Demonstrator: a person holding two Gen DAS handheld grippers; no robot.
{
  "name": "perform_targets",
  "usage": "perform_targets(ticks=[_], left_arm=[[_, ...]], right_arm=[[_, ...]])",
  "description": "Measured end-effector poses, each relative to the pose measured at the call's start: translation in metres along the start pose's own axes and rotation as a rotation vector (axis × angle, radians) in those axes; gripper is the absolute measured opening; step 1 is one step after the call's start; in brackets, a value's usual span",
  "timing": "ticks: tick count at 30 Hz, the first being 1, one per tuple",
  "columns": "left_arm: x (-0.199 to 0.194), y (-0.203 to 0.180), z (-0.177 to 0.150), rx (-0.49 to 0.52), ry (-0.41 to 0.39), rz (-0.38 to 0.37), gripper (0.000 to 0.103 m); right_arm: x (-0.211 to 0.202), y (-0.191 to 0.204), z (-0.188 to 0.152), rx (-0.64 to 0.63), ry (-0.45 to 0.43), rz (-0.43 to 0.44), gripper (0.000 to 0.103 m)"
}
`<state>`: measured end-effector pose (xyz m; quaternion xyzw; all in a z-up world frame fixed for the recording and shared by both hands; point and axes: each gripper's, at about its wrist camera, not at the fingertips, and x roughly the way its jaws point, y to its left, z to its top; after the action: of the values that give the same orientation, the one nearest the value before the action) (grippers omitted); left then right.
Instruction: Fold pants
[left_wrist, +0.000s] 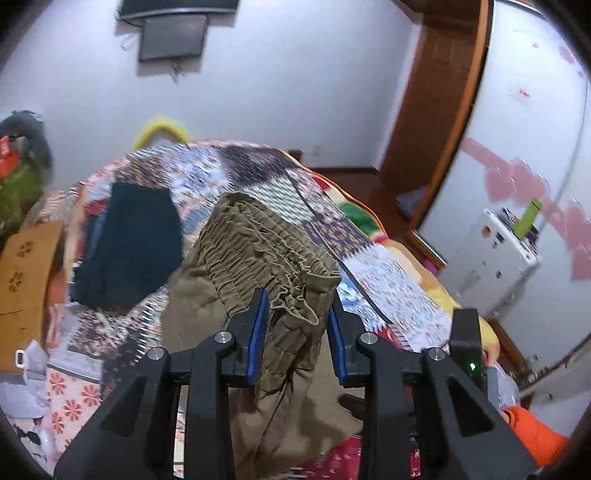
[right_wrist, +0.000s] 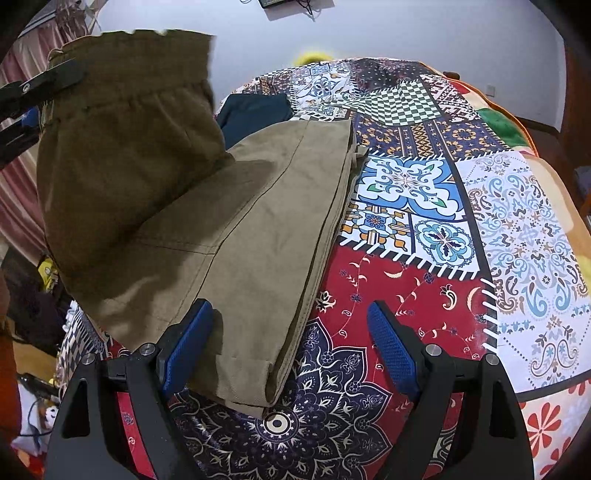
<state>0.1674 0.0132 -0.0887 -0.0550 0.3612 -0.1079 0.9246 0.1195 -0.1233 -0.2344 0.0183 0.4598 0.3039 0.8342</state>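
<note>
Right now the left gripper (left_wrist: 298, 317) is gripping the bunched elastic waistband (left_wrist: 258, 240) of the olive pants (right_wrist: 236, 236), holding that end lifted above the patchwork bedspread (right_wrist: 424, 229), while the right gripper (right_wrist: 291, 339) is waiting with jaws wide apart and nothing held, straddling the hem end (right_wrist: 258, 384) lying flat. Judging by this, the waistband should be travelling straight over the legs toward the hem, edges lined up, the right gripper pinning the cuffs so nothing is dragging.

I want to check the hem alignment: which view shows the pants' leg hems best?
The right wrist view: the pants lie flat on the quilt, hems close between the open right gripper. The left wrist view shows only the gathered waistband in the left gripper.
</note>
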Motion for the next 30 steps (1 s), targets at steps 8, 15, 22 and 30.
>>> perform_targets(ticks=[8,15,22,30], left_arm=[[0.018,-0.022,-0.011,0.048,0.100,-0.065,0.064],[0.011,0.003,-0.002,0.040,0.058,0.022,0.083],[0.047,0.070,0.027,0.023,0.086,0.206,0.091],[0.131,0.127,0.041,-0.008,0.244,0.266,0.092]], right_arm=[[0.000,-0.003,-0.001,0.008,-0.003,0.002,0.083],[-0.008,-0.004,-0.004,0.003,-0.015,-0.003,0.083],[-0.020,-0.015,-0.006,0.034,-0.033,-0.006,0.083],[-0.033,-0.034,-0.006,0.104,-0.072,-0.039,0.083]])
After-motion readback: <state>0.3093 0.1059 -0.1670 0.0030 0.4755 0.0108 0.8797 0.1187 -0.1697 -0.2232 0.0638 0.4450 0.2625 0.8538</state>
